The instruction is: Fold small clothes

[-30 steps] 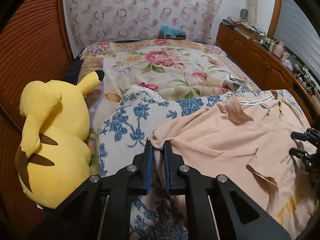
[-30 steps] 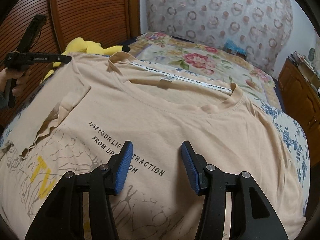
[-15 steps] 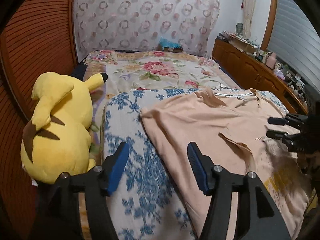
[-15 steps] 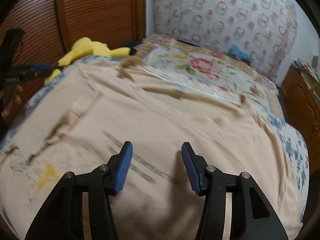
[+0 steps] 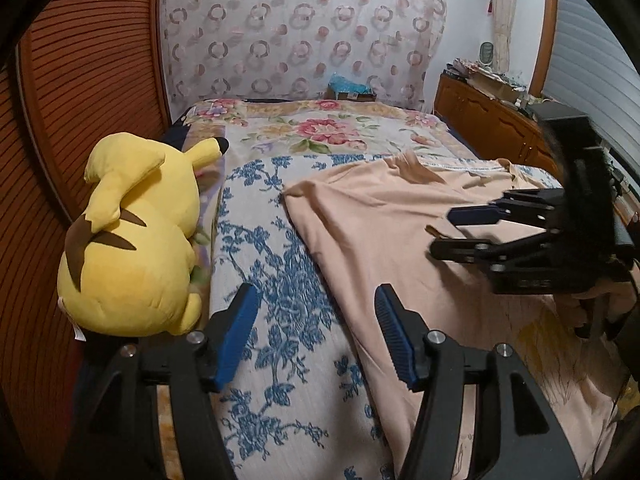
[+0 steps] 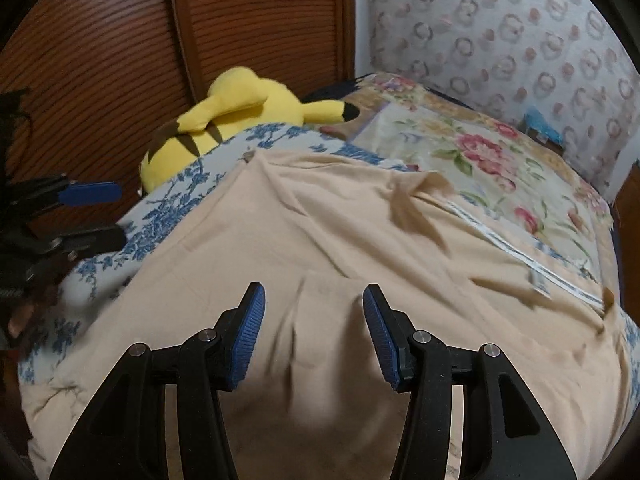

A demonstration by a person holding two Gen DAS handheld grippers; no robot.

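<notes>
The peach shirt (image 5: 380, 232) lies spread on the bed (image 5: 280, 288). Both the left gripper (image 5: 316, 336) and right gripper (image 6: 312, 336) hang with jaws wide, empty. Pinch one edge, probably the sleeve side, and fold inward evenly.

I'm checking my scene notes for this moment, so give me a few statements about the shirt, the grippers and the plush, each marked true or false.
1. Both the left gripper and right gripper are open. True.
2. The left gripper grips the shirt. False: it holds nothing.
3. The shirt is peach. True.
4. The plush lies on the shirt. False: it lies beside the blue-flowered cloth, apart from the shirt.
</notes>
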